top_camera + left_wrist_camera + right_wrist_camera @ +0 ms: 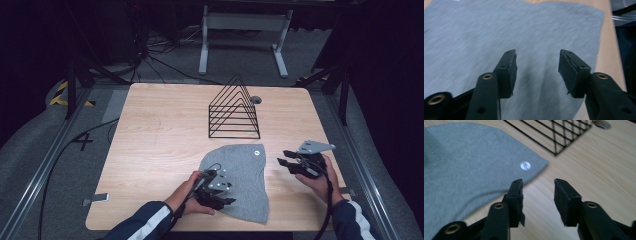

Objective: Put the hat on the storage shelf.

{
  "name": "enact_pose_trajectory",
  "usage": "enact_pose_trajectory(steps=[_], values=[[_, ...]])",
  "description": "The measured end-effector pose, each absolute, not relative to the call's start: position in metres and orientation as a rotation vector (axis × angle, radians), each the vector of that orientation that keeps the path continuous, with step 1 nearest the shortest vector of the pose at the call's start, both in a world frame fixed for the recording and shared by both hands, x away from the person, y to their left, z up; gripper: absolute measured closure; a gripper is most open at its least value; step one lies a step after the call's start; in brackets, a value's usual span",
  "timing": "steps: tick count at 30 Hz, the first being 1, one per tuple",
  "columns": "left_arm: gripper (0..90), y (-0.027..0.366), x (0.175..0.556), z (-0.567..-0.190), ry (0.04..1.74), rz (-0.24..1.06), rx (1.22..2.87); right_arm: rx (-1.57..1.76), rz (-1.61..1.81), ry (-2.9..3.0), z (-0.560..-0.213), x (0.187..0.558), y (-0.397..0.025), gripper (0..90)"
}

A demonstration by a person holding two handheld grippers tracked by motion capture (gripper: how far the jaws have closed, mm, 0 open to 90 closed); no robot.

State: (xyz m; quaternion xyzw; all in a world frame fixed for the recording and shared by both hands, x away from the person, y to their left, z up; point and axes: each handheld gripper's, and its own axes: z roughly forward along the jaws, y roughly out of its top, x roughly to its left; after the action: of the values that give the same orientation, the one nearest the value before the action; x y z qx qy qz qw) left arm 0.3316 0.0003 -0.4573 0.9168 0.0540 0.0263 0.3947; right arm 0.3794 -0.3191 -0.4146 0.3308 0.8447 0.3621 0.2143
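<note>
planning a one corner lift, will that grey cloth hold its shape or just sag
The grey cloth lies flat and thin on the table, so it will likely sag and drape. It looks light for its spread. Pushed, it would probably bunch rather than slide whole, judging by the soft fold near the left tool.

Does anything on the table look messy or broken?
Nothing looks broken or spilled. The grey cloth lies flat but crooked, its near corner at the table edge. The wire rack stands upright behind it. The left gripper is open above the cloth; the right gripper is open over bare wood.
</note>
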Motion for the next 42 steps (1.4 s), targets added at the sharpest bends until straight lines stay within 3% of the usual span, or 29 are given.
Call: enact_pose_trajectory(steps=[7, 20, 31, 37, 38, 39, 42], values=[[57.3, -0.022, 0.326, -0.470, 0.080, 0.023, 2.322, 0.858, 0.962, 2.400, -0.433, 0.407, -0.275, 80.7], [57.9, 0.018, 0.336, -0.464, 0.153, 0.051, 2.400, 0.757, 0.802, 2.514, -0.451, 0.409, -0.258, 88.6], [54.2, 0.075, 0.357, -0.461, 0.412, 0.186, 2.415, 0.717, 0.756, 2.646, -0.445, 0.358, -0.254, 89.7], [47.5, 0.094, 0.375, -0.463, 0.592, 0.278, 2.375, 0.684, 0.813, 2.771, -0.444, 0.332, -0.241, 89.5], [41.6, 0.095, 0.377, -0.463, 0.636, 0.287, 2.370, 0.671, 0.811, 2.788, -0.444, 0.328, -0.238, 88.4], [36.3, 0.096, 0.380, -0.463, 0.662, 0.280, 2.365, 0.664, 0.818, 2.801, -0.443, 0.327, -0.237, 79.9], [30.7, 0.101, 0.386, -0.464, 0.723, 0.251, 2.347, 0.670, 0.835, 2.763, -0.438, 0.330, -0.236, 71.4]])
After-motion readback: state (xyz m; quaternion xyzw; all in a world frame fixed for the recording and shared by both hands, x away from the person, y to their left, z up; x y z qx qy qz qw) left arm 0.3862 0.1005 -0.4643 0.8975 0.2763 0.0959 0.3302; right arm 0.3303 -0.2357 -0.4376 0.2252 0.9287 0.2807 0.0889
